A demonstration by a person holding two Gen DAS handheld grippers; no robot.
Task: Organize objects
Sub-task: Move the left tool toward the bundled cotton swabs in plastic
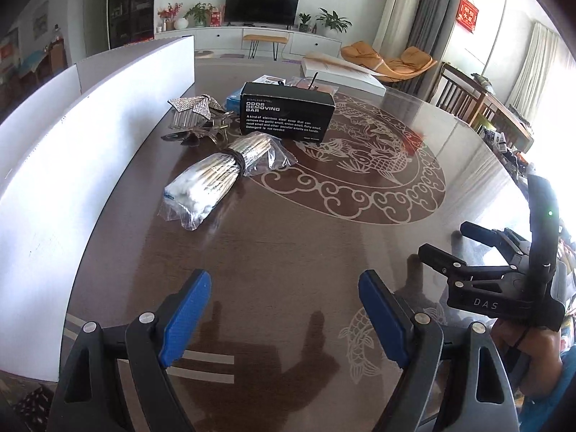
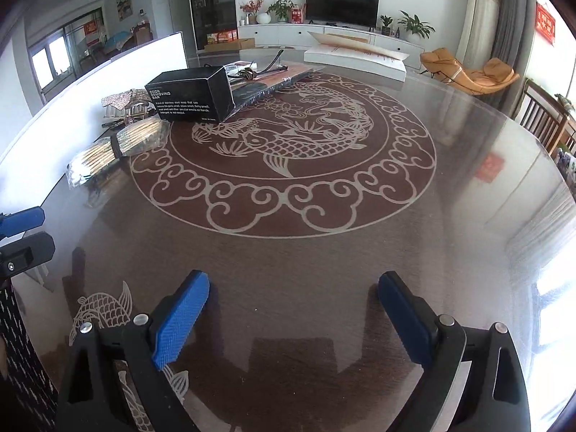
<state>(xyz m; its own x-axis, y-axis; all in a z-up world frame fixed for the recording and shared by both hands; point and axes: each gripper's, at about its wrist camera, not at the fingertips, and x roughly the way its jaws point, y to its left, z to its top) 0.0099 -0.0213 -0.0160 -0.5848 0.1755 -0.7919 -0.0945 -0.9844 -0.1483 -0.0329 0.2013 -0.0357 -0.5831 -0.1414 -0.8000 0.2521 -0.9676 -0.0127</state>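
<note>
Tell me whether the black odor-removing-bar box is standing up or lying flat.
Lying flat: the black cardboard box rests on a long side on the brown patterned table, its white printed text facing up and forward.

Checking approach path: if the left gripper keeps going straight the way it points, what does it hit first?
Likely bare table: the open left gripper tilts down at it. The bagged cotton swabs lie farther, off left.

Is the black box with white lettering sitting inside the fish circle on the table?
No, the black box sits at the circle's far-left edge, overlapping its border.
</note>
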